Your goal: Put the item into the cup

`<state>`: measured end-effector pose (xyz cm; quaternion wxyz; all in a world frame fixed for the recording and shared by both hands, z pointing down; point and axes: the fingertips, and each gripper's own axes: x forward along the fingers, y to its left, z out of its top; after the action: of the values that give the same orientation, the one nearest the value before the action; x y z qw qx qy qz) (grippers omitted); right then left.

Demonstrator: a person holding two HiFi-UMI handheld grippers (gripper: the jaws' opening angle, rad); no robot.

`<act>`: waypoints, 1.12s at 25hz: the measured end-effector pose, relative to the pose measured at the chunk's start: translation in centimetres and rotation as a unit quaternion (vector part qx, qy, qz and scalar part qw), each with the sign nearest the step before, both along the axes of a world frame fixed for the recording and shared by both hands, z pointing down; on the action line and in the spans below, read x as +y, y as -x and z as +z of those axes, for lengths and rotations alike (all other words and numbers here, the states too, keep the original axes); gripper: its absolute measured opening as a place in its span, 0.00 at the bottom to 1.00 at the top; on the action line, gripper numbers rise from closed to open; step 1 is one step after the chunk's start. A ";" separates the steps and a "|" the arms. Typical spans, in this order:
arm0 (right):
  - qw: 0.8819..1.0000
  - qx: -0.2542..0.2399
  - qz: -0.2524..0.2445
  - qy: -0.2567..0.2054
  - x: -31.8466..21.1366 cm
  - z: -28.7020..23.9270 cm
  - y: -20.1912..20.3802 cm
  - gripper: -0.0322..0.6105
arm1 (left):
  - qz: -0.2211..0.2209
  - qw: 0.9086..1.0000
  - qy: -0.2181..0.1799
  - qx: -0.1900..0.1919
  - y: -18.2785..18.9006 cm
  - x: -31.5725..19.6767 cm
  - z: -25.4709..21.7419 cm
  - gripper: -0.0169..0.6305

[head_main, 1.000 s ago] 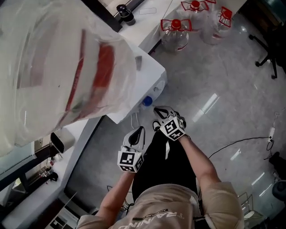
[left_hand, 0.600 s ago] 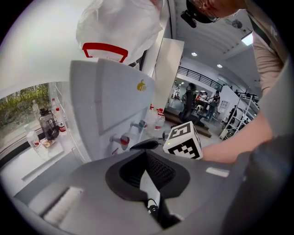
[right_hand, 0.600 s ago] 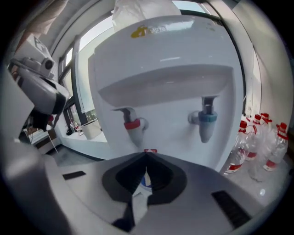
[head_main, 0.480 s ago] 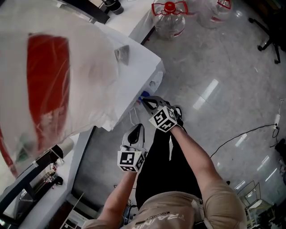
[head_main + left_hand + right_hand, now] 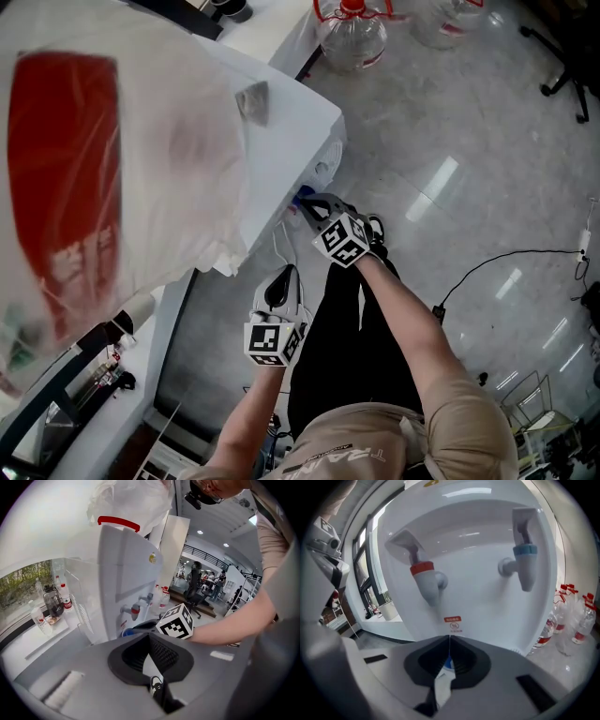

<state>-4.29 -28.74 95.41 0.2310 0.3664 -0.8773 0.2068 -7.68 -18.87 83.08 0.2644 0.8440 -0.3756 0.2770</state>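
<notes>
A white water dispenser (image 5: 292,141) stands at the left, with a red tap (image 5: 425,573) and a blue tap (image 5: 525,562) on its front. No cup is plainly visible. A small blue round thing (image 5: 305,195) sits at the dispenser's front below the taps; what it is stays unclear. My right gripper (image 5: 311,202) is right in front of the taps, jaws shut with the tips touching (image 5: 449,638) and nothing gripped. My left gripper (image 5: 284,274) hangs lower and farther back over the floor, also shut and empty (image 5: 150,637).
A clear plastic bag (image 5: 112,159) with red print covers the top of the dispenser. Large water jugs (image 5: 352,33) stand on the floor beyond it, and small bottles (image 5: 576,625) to the right. A black cable (image 5: 487,267) runs across the glossy floor. An office chair (image 5: 572,47) stands far right.
My right gripper has moved forward and left, up close to the dispenser's taps. My left gripper has stayed about where it was. The head view has swung slightly.
</notes>
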 end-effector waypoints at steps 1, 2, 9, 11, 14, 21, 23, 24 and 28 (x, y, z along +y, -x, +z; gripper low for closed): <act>1.000 0.002 0.000 0.000 -0.1 0.3 0.2 0.07 | -0.003 1.000 0.000 0.000 0.2 0.0 0.0 0.04; 1.000 0.005 -0.002 -0.002 -0.2 0.4 0.3 0.07 | -0.006 1.000 0.000 0.000 0.5 0.0 -0.1 0.04; 0.999 0.019 0.006 -0.046 -0.9 -0.9 0.0 0.07 | -0.018 1.000 0.003 0.003 1.3 0.8 0.4 0.04; 0.999 0.021 0.009 -0.044 -0.1 -1.1 -0.4 0.07 | -0.018 1.000 0.007 0.003 1.4 1.2 0.5 0.04; 0.999 0.022 0.015 -0.038 1.8 -2.1 -1.6 0.07 | -0.014 1.000 0.003 0.005 1.1 1.4 -0.4 0.04; 0.999 0.020 0.029 -0.018 7.9 -7.6 -5.0 0.07 | 0.000 1.000 -0.024 0.014 -0.5 1.4 -5.4 0.04; 0.999 0.029 0.020 -0.022 8.7 -10.0 -6.0 0.07 | 0.009 0.999 -0.038 0.018 -1.2 1.1 -7.1 0.04; 0.999 0.032 0.017 -0.024 9.2 -11.3 -6.4 0.07 | 0.015 0.999 -0.043 0.018 -1.5 1.2 -8.0 0.04; 0.998 0.035 0.007 -0.045 10.4 -18.0 -7.7 0.07 | 0.038 0.997 -0.062 0.019 -2.6 1.8 -11.8 0.04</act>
<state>3.36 -18.30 77.43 0.2434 0.3892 -0.8746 0.1562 -5.08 -17.09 71.26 0.2078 0.8775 -0.3547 0.2470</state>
